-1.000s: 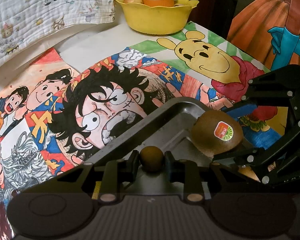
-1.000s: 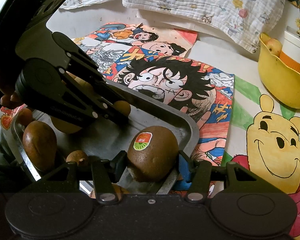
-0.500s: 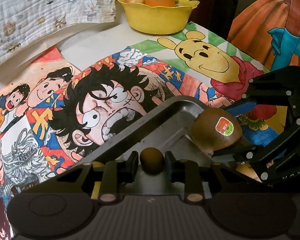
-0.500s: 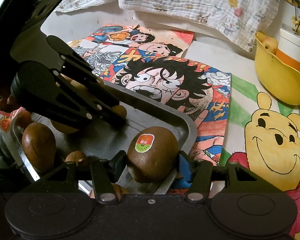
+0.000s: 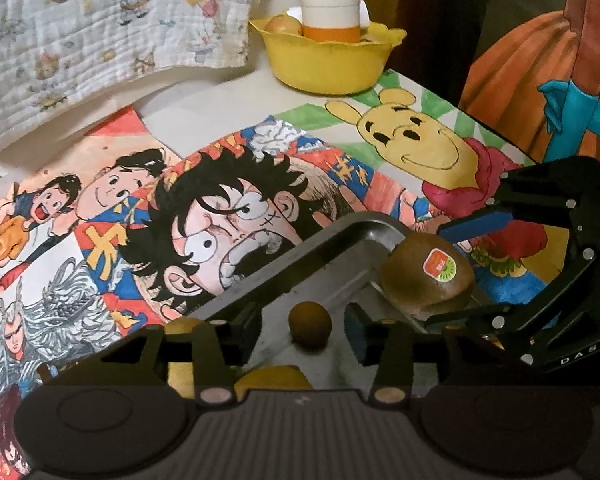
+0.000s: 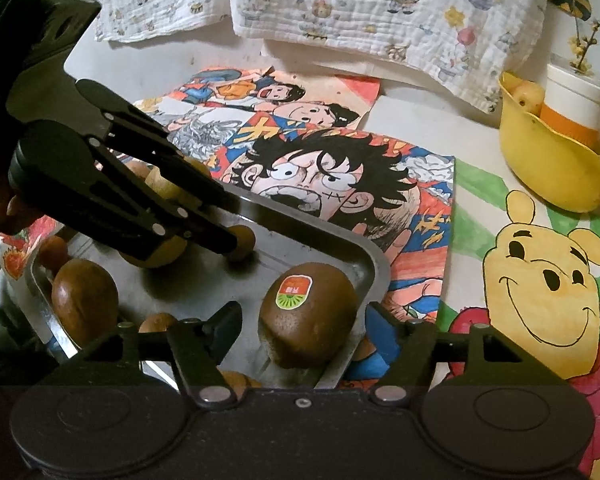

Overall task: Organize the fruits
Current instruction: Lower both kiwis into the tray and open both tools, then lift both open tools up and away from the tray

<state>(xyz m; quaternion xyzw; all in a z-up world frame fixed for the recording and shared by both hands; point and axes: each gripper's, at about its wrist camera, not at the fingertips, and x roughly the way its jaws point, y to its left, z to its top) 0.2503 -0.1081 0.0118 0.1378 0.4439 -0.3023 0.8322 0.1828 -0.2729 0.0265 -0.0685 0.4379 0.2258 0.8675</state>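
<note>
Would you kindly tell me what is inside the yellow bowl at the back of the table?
Inside the yellow bowl stand a white and orange cup holding twigs and a pale round fruit beside it. The bowl's wall and the cup cover whatever else lies lower down.

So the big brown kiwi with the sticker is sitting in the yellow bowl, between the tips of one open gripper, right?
Not quite. The brown kiwi with the sticker lies in the grey metal tray, not in the yellow plastic bowl, which stands far off by the hanging cloth. The right wrist view shows it. The rest holds: it sits between the right gripper's tips, whose jaws have just been opening and stand clear of it.
</note>
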